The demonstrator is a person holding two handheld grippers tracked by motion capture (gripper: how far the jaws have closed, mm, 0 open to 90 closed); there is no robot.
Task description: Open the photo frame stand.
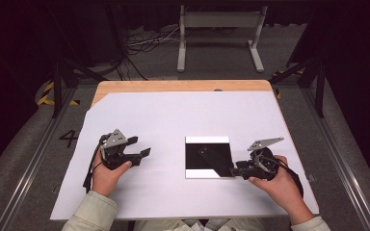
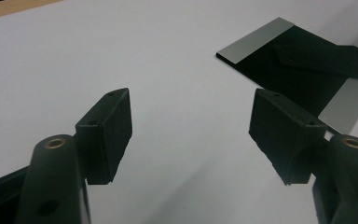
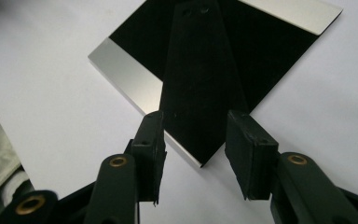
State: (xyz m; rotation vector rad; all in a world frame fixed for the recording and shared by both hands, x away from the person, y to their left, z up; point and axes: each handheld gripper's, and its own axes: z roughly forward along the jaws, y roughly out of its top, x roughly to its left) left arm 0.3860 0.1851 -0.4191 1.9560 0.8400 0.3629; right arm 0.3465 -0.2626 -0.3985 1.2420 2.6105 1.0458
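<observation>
A square glossy plate point(image 1: 207, 156) lies flat on the white sheet, right of centre; it reflects mostly black, with pale bands along two edges. My right gripper point(image 1: 238, 169) sits at its near right corner. In the right gripper view the plate point(image 3: 205, 70) has that corner between the jaws of the right gripper point(image 3: 195, 122), with a gap on each side, so the gripper is open. My left gripper point(image 1: 139, 146) rests at the left of the sheet, well apart from the plate. The left gripper point(image 2: 191, 100) is open, with nothing between its jaws; the plate point(image 2: 298, 70) lies beyond.
The white sheet point(image 1: 173, 115) covers most of a wooden table, whose bare edge point(image 1: 183, 85) shows along the far side. Beyond the table a grey metal stand point(image 1: 219, 21) and loose cables point(image 1: 144, 41) are on the floor. Metal rails run along both sides.
</observation>
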